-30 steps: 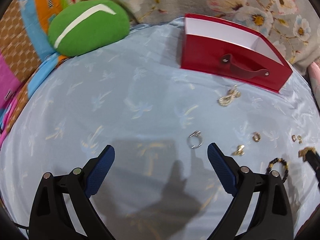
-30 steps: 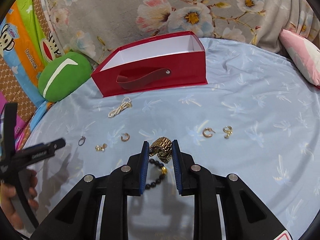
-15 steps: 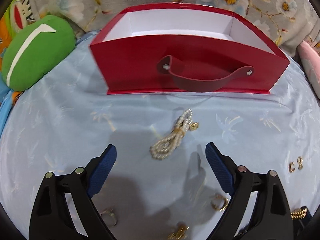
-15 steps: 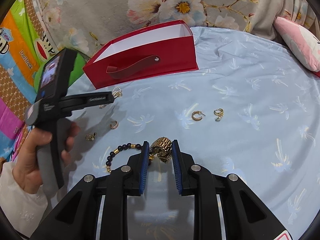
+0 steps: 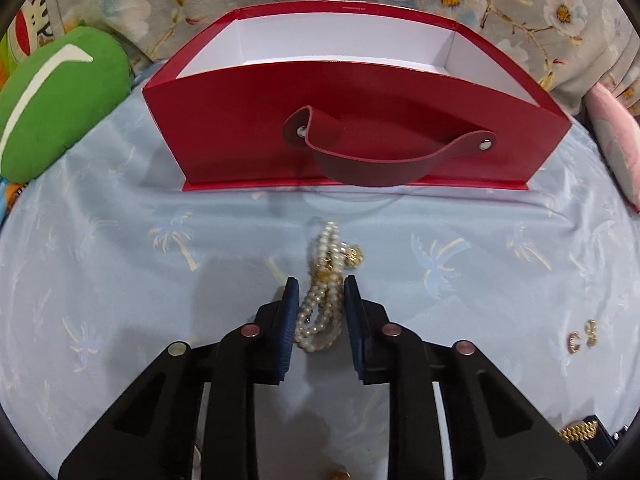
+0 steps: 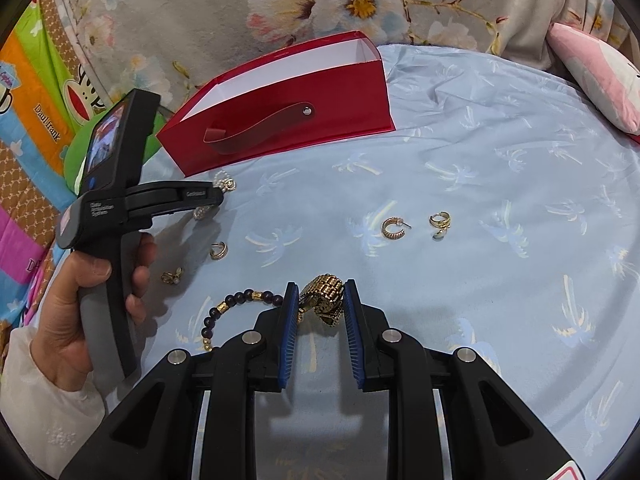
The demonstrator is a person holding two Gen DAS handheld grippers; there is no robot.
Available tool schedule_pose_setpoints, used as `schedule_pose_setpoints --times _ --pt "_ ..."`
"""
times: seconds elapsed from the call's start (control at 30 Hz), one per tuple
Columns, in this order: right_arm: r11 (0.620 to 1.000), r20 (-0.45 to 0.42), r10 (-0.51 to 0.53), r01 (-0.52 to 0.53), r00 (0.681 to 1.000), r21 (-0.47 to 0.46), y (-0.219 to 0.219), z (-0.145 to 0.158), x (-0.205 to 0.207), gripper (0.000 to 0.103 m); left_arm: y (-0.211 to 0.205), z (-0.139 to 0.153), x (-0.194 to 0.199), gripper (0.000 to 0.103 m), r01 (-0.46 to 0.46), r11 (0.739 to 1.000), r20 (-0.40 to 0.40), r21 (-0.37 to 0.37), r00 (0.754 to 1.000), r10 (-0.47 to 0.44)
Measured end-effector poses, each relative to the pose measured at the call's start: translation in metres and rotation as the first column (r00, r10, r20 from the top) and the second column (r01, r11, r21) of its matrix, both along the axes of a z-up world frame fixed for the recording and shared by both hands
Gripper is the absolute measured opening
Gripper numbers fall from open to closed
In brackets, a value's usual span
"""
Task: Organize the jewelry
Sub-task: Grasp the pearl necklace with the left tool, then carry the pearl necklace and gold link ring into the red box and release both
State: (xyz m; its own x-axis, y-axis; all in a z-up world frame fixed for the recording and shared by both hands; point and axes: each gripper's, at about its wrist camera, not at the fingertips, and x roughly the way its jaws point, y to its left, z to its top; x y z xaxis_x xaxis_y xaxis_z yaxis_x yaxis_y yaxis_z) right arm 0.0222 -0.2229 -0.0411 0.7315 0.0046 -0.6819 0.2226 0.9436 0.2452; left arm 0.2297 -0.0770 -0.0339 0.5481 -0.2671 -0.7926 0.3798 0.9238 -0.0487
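Observation:
An open red box (image 5: 360, 132) with a strap handle stands at the back of the pale blue sheet; it also shows in the right wrist view (image 6: 288, 116). My left gripper (image 5: 320, 286) is closed around a pearl necklace (image 5: 324, 304) lying just in front of the box. My right gripper (image 6: 320, 292) is shut on a gold link bracelet (image 6: 326, 298), held over the sheet. A dark bead bracelet (image 6: 236, 304) lies beside its left finger. Two gold hoop earrings (image 6: 416, 226) lie further out.
Small gold earrings (image 6: 218, 250) lie near the left hand. A green cushion (image 5: 52, 100) sits left of the box, a pink pillow (image 6: 600, 72) at the right. Floral fabric backs the scene. Open sheet lies to the right.
My left gripper moved forward to the pearl necklace and closed around it. The right gripper kept the gold bracelet and shifted slightly.

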Motion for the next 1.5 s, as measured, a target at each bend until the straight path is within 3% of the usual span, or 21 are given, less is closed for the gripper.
schedule_pose_setpoints --times 0.17,0.2,0.67,0.93,1.23,1.5 --pt "1.0 0.016 -0.006 0.006 1.0 -0.002 -0.001 0.006 -0.004 0.021 0.009 0.013 -0.021 0.018 0.018 1.0 0.029 -0.023 0.999 -0.017" --pt "1.0 0.021 -0.008 0.008 1.0 -0.002 0.0 0.008 -0.005 0.021 0.012 0.018 -0.028 0.008 0.023 0.999 0.037 -0.036 0.999 -0.022" --pt "1.0 0.103 -0.003 0.005 0.995 -0.024 0.01 0.043 -0.036 0.021 0.07 0.074 -0.112 0.008 0.042 0.99 0.119 -0.137 0.993 -0.026" --pt "0.999 0.152 0.0 0.006 0.988 -0.044 0.012 0.065 -0.042 0.021 0.09 0.096 -0.135 0.008 0.037 0.984 0.147 -0.174 0.989 -0.011" --pt "0.992 0.241 0.036 -0.007 0.97 -0.123 -0.008 0.108 0.008 0.021 0.086 0.136 -0.101 0.008 0.041 0.987 0.258 -0.153 0.966 0.0" --pt "0.991 0.26 0.072 -0.039 0.963 -0.13 -0.039 0.142 0.116 0.021 0.05 0.161 -0.013 0.008 0.044 0.991 0.315 -0.127 0.949 -0.001"
